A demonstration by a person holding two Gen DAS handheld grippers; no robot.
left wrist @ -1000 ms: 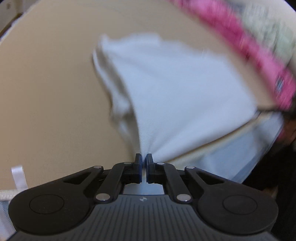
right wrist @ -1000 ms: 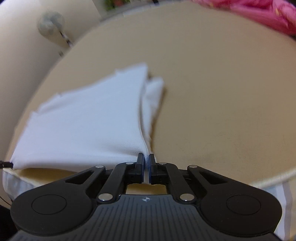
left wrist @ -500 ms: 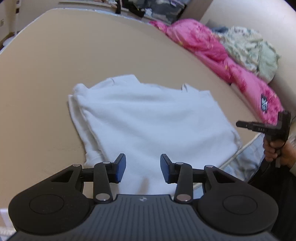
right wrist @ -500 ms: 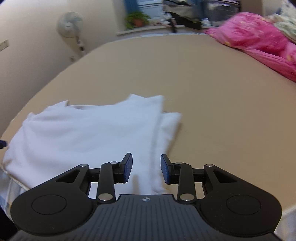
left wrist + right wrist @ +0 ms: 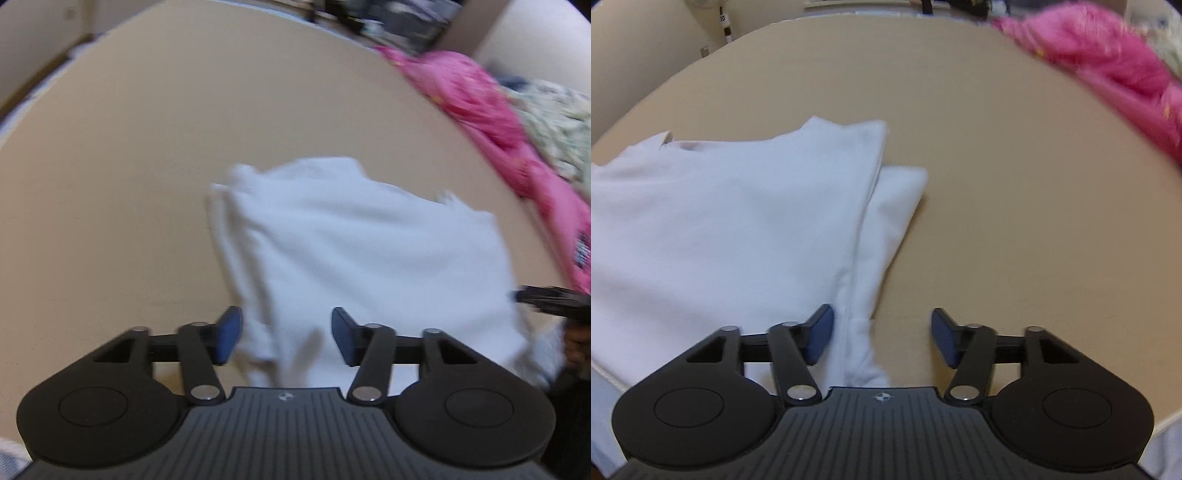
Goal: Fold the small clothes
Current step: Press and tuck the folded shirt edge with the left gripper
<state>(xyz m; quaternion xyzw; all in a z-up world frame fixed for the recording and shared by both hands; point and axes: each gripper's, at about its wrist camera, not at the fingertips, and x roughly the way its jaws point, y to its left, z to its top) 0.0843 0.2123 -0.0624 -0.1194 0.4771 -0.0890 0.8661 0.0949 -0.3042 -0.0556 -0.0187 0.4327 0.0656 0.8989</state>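
A small white garment (image 5: 369, 258) lies flat on the tan bed surface (image 5: 129, 166), near its front edge. It also shows in the right wrist view (image 5: 738, 221), with a folded sleeve part (image 5: 890, 221) sticking out on its right side. My left gripper (image 5: 286, 334) is open and empty above the garment's near left corner. My right gripper (image 5: 882, 334) is open and empty above the garment's near right corner. The right gripper also shows at the right edge of the left wrist view (image 5: 546, 297), blurred.
A pink blanket (image 5: 498, 125) and a pale patterned cloth (image 5: 554, 125) lie along the far right of the bed; the blanket also shows in the right wrist view (image 5: 1108, 62). A fan (image 5: 720, 14) stands by the wall at the far left.
A second ago both grippers were shut on the garment's near edge. They let go and opened, wider now than half a second ago. The garment now rests flat.
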